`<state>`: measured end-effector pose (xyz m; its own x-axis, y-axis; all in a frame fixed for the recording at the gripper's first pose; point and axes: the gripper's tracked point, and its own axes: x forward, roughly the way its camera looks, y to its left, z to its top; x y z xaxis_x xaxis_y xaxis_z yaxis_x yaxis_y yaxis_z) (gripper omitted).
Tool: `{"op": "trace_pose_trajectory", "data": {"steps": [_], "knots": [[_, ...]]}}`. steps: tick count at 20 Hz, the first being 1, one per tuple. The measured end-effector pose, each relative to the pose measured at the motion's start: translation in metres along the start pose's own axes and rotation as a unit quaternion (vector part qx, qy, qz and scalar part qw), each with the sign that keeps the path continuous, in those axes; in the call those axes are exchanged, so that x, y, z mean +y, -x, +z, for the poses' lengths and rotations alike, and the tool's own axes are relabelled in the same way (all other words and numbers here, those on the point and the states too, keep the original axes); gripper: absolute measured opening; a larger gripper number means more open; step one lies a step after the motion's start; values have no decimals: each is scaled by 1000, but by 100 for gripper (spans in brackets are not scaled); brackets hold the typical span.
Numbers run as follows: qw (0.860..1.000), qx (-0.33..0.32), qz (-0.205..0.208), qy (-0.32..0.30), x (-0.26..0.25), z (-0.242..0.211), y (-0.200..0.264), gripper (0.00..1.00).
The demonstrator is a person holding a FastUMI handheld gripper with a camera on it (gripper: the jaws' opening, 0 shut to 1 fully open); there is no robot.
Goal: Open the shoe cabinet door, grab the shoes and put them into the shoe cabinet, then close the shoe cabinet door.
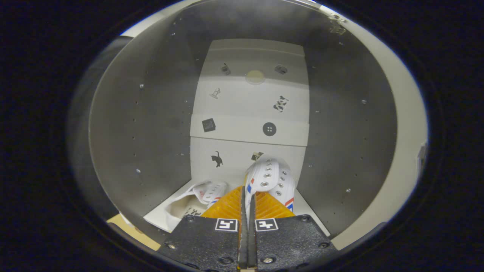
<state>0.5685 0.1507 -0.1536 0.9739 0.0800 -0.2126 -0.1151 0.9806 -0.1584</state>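
The gripper (247, 206) reaches into the open shoe cabinet (151, 124), whose grey side walls rise on both sides and whose pale back panel (249, 109) stands straight ahead, dotted with small dark stickers, among them a cat (217, 159), a button (269, 129) and a black square (208, 124). Rows of small shelf-pin holes run up both side walls, and a hinge fitting (336, 23) sits at the cabinet's upper front edge. Two white shoes are inside, over the cabinet floor (159, 217). The first shoe (269, 179), white with metal eyelets and red and blue stripes along its side, stands up between the fingers: the two fingers are drawn almost together with a thin edge of this shoe pinched between them, and the rest of the shoe rises just ahead of the fingertips toward the back panel, covering part of a sticker there. The second shoe (191, 206) lies on the cabinet floor beside the left finger, close to the left wall, its opening turned toward the camera and its eyelet strip pointing toward the held shoe. The two shoes are just beside each other; whether they touch cannot be told, because the fingers hide the space between them.
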Motion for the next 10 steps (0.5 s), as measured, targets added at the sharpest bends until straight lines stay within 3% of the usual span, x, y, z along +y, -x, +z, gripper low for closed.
{"op": "trace_pose_trajectory", "data": {"steps": [3,6,10], "knots": [[999,44,16,21,8,-22,-20,4],[997,61,38,-12,18,-35,-30,5],[997,52,21,-47,12,-34,-32,15]]}}
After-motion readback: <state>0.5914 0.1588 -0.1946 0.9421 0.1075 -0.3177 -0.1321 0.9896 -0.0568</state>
